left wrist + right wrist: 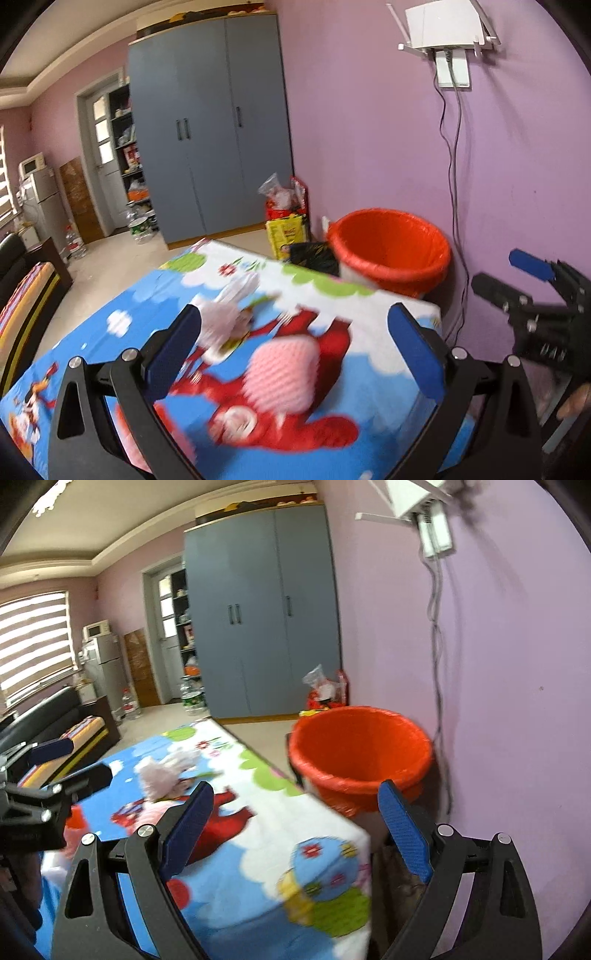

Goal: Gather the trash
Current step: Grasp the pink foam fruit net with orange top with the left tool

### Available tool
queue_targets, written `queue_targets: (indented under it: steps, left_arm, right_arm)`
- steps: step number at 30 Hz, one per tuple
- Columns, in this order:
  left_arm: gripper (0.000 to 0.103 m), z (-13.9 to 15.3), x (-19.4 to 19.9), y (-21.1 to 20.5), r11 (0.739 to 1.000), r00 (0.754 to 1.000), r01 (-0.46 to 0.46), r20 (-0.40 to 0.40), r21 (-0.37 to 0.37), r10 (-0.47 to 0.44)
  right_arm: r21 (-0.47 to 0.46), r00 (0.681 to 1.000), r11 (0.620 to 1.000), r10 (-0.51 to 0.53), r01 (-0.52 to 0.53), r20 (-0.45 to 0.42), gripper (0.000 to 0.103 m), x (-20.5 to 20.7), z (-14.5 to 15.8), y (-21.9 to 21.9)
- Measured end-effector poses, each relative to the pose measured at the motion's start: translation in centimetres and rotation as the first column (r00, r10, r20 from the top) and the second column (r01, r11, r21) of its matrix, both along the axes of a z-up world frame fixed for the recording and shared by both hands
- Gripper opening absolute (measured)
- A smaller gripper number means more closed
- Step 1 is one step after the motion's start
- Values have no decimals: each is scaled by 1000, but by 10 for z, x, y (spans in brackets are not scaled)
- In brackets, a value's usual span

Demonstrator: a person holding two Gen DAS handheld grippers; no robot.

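Note:
A pink foam net sleeve (pixel 282 373) lies on the cartoon-print tablecloth (pixel 110 332), between and just beyond the open fingers of my left gripper (pixel 295 347). A white crumpled foam net (pixel 225 314) lies farther back near the left finger; it also shows in the right wrist view (pixel 166 771). An orange-lined trash bin (pixel 391 247) stands on the floor past the table's far right corner, also in the right wrist view (pixel 360 749). My right gripper (pixel 295 830) is open and empty over the table's right edge, facing the bin.
A blue wardrobe (pixel 210 122) stands against the back wall. Bags and boxes (pixel 288 214) sit on the floor beside the bin. Cables (pixel 454 166) hang down the purple wall. A sofa (pixel 48 716) is at the left.

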State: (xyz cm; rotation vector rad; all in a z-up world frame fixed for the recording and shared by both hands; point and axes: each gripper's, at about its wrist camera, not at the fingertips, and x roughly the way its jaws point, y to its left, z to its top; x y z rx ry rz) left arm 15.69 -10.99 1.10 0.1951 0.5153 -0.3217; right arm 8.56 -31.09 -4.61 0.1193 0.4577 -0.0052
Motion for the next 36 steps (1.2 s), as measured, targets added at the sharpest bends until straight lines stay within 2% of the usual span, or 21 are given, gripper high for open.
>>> queue_targets:
  steps: [6, 13, 21, 29, 36]
  left_arm:
    - [98, -13, -25, 51, 998, 998, -66, 0, 18, 66]
    - [98, -39, -47, 103, 988, 988, -150, -16, 34, 150]
    - [98, -68, -43, 141, 973, 970, -230, -79, 36, 232]
    - [97, -73, -22, 149, 972, 964, -230, -125, 42, 233]
    - [89, -89, 0, 145, 977, 959, -206, -188, 60, 214]
  right_arm:
    - [8, 999, 999, 32, -32, -15, 85, -7, -4, 28]
    - [17, 995, 998, 68, -67, -72, 85, -6, -21, 49]
    - [7, 981, 991, 136, -136, -141, 85, 5, -43, 78]
    - [15, 961, 983, 184, -184, -207, 85, 17, -67, 103]
    - [30, 949, 979, 202, -201, -243, 85, 34, -80, 113]
